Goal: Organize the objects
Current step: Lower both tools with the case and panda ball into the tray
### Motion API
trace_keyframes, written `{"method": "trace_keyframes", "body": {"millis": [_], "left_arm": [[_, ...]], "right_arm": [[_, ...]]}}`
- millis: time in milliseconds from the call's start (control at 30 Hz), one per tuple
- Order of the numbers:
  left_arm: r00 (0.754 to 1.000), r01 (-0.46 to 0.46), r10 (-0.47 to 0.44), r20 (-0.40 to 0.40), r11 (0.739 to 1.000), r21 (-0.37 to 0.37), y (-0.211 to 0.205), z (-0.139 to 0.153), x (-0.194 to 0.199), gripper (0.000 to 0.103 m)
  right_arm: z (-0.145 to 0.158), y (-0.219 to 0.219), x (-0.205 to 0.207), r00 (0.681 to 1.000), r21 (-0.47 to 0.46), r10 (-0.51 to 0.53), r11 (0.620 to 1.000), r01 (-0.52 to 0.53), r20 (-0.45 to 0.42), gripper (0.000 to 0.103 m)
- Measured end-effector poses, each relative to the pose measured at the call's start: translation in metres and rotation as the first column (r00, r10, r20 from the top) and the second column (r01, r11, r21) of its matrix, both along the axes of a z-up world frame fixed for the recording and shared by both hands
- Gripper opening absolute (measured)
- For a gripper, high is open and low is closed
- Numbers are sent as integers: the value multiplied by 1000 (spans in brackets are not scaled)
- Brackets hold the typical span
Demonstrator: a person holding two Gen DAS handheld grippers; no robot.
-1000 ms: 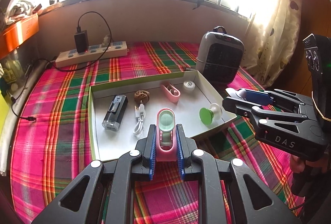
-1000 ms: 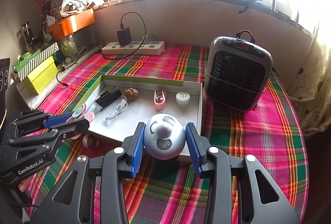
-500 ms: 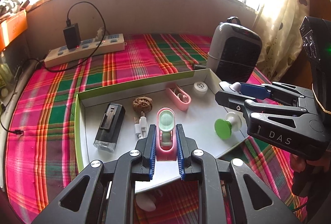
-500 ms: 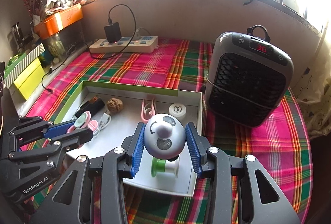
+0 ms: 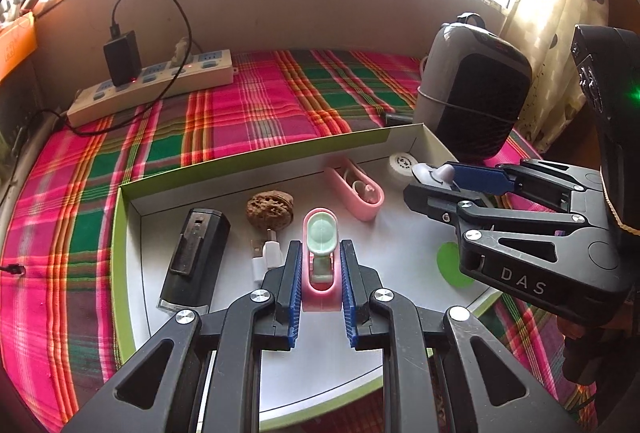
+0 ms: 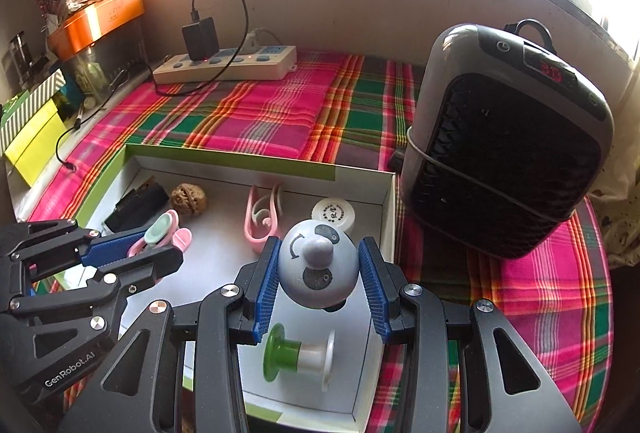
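**Both grippers carried small items over the sorting box**

At the far left of the box (image 5: 132, 193), a black clip-on device (image 5: 196, 257) lay flat beside a walnut (image 5: 269, 208) and a white USB plug (image 5: 269, 256), apparently already sorted there. The left gripper (image 5: 320, 273) was clamped on a pink-and-mint clip (image 5: 320, 245), held lengthwise between the blue pads, probably so it could be set down flat on the bare white floor below it. Further right lay a pink earphone holder (image 5: 356, 189) and a small white round tin (image 6: 333, 214) near the back wall. The right gripper (image 6: 319, 279) gripped a grey panda-faced ball (image 6: 318, 269) by its sides, above a green-and-white spool (image 6: 298, 355) lying on its side. Its likely drop spot was the open floor near that spool. Outside the box, a heater (image 6: 508, 169) stood on the plaid cloth (image 6: 256, 117).
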State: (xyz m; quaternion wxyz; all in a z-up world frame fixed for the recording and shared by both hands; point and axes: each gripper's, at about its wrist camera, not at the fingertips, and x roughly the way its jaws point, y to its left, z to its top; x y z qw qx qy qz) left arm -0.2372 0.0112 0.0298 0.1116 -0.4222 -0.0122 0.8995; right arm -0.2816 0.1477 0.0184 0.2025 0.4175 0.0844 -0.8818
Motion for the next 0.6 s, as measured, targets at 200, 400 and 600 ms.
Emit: {"method": "trace_keyframes", "body": {"millis": [200, 400, 600], "left_arm": [[1000, 3, -3, 8, 1000, -10, 1, -4, -5, 16], [1000, -1, 1, 15, 1000, -21, 1, -8, -10, 16], [1000, -2, 2, 22, 1000, -23, 0, -11, -12, 16]], "right_arm": [[-4, -5, -2, 1000, 13, 15, 1000, -15, 3, 41], [-10, -10, -5, 1000, 26, 26, 999, -27, 11, 40], [-12, -13, -6, 999, 27, 33, 999, -33, 14, 37]]}}
